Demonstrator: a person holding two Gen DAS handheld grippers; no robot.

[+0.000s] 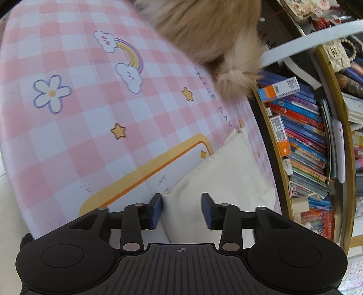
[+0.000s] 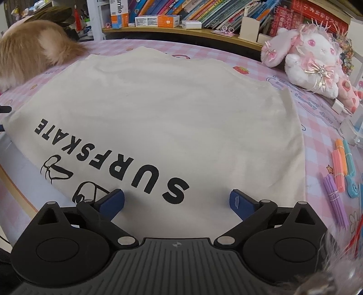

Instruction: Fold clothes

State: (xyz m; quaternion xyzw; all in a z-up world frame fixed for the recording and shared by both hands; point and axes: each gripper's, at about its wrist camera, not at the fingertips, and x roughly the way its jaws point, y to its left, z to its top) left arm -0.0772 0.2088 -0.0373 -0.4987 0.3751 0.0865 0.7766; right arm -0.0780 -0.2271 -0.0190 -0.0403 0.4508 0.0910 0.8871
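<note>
Left tool (image 1: 181, 210): jaws partly apart, nothing pinched. A corner of the cream shirt (image 1: 217, 172) lies between and below the blue pads (image 1: 157, 210), which do not press on it.
Right tool (image 2: 177, 204): jaws spread wide, empty, hanging over the near hem of the same shirt, just past the printed "SURFSKATE" lettering (image 2: 109, 158).
Cream shirt: spread over the middle of the tabletop (image 2: 317, 145), print side up, lying as a broad smooth panel. Its right edge shows a doubled layer, which reads as a side already turned in. In the left wrist view only a narrow corner of it shows, near the tabletop's right edge by the shelving.
Tabletop: covered in a pink checked cloth (image 1: 74, 118) with rainbow, flower and star prints.
Animal: a tan furry pet (image 2: 34, 50) sits at the far left corner, touching or just beside the shirt's far edge; I cannot tell which.
Other things: a white and pink plush rabbit (image 2: 313, 59) at the far right corner, bundles of coloured sticks (image 2: 340, 168) along the right edge, well apart from the shirt. Bookshelves (image 2: 204, 13) beyond the far edge.
Progress: judged early to middle. The shirt is laid flat and perhaps one side is folded; both tools are free of cloth, so the remaining folds, bringing the hem up toward the collar, look not yet done.
Risk: the pet could shift onto the cloth.
</note>
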